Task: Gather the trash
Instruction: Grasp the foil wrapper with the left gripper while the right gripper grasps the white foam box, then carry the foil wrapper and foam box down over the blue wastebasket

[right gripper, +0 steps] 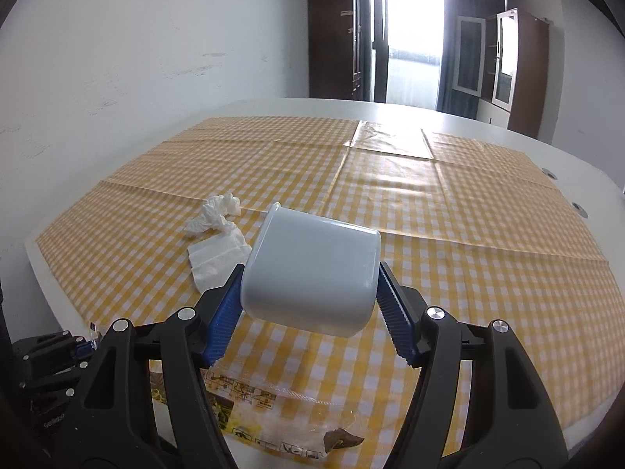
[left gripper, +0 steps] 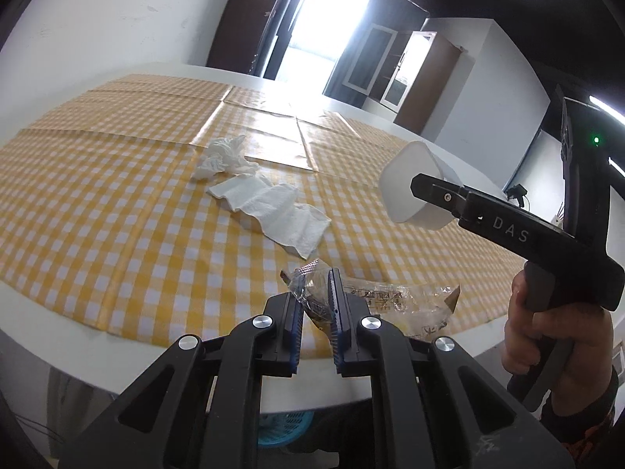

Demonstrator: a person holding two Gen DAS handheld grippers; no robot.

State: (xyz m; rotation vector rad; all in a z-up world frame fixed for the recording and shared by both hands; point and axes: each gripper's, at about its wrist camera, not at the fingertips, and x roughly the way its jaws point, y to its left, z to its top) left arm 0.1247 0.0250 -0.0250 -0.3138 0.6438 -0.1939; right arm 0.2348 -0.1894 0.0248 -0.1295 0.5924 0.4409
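left tongs (left gripper: 318, 305): pretty much together, blue pads clamped on one end of a clear plastic wrapper (left gripper: 394, 301), right at the near edge of the surface. rest of the wrapper trails off to the right w/ printed bits and a brown scrap inside

right tongs (right gripper: 308, 273): clamped on a white plastic cup (right gripper: 310, 269), one pad on each side, cup tipped on its side and held up off the cloth. in the left cam you can see a hand (left gripper: 554, 336) on the black handle

under the surface: teal basket (left gripper: 285, 426) on the floor, just below the near edge, only partly visible

surface (right gripper: 578, 156): white top w/ rounded edge, most of it covered by a yellow/white checked cloth (right gripper: 488, 273). cloth is glossy, has fold creases and catches glare from the window

mid surface: flat paper towel (left gripper: 269, 211) lying on the cloth, and just behind it a crumpled tissue (left gripper: 224, 156), the two look like they're touching

right edge of surface: couple of small round metal fittings (right gripper: 550, 174) in the bare white part

room, left: plain white wall (right gripper: 156, 39) w/ some scuff marks

room, far: bright window (right gripper: 414, 35), blown out, dark wood cabinet (right gripper: 338, 31) left of it. to the right a brown cupboard (right gripper: 523, 66) w/ white framed glass doors, one hanging open
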